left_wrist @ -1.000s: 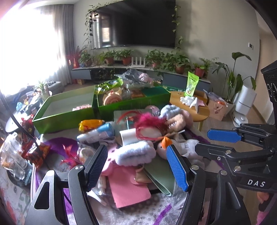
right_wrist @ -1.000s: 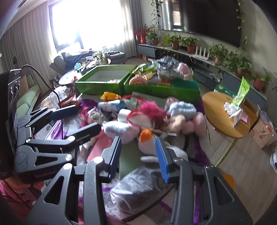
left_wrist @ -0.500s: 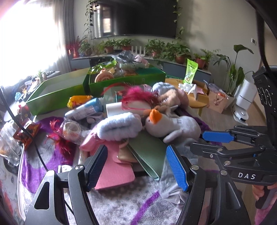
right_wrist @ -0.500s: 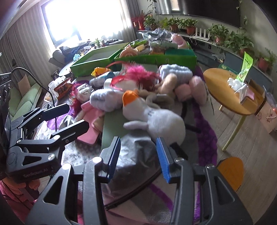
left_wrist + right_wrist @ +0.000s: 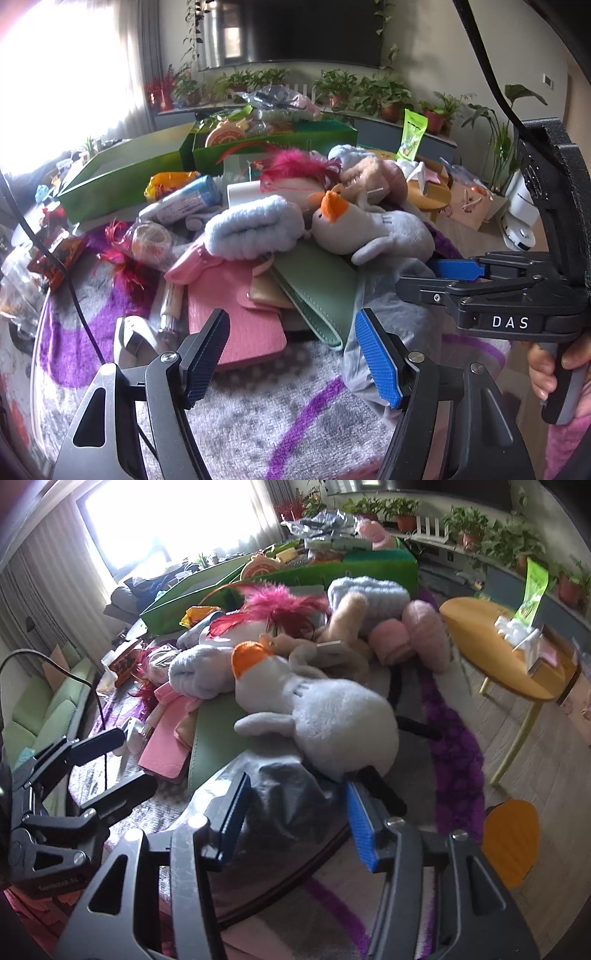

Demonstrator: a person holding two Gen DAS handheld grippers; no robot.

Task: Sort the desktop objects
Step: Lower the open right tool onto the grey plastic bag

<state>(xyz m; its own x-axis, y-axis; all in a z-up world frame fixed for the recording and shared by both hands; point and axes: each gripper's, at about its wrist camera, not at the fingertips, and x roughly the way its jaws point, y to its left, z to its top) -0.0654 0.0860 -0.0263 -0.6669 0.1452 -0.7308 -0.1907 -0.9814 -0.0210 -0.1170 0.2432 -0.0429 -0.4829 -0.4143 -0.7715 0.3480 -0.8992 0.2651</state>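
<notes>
A pile of objects lies on a grey and purple cloth (image 5: 258, 417). A white plush duck (image 5: 325, 712) with an orange beak lies on a green wallet (image 5: 317, 288); it also shows in the left wrist view (image 5: 369, 229). A pink wallet (image 5: 236, 314) lies beside them. My right gripper (image 5: 295, 812) is open, its jaws on either side of a crumpled clear plastic bag (image 5: 284, 797) just below the duck. My left gripper (image 5: 291, 354) is open and empty, low over the cloth in front of the pink wallet. The right gripper (image 5: 458, 273) shows at the right of the left wrist view.
Two green boxes (image 5: 122, 177) (image 5: 273, 144) stand at the back, the right one full of items. A blue fluffy roll (image 5: 255, 225), a pink-haired doll (image 5: 295, 173), a tape roll (image 5: 151, 240) and snack packets lie in the pile. A round yellow side table (image 5: 506, 650) stands right.
Both grippers have moved down and closer to the pile. The right gripper's jaws now stand around the plastic bag under the duck.
</notes>
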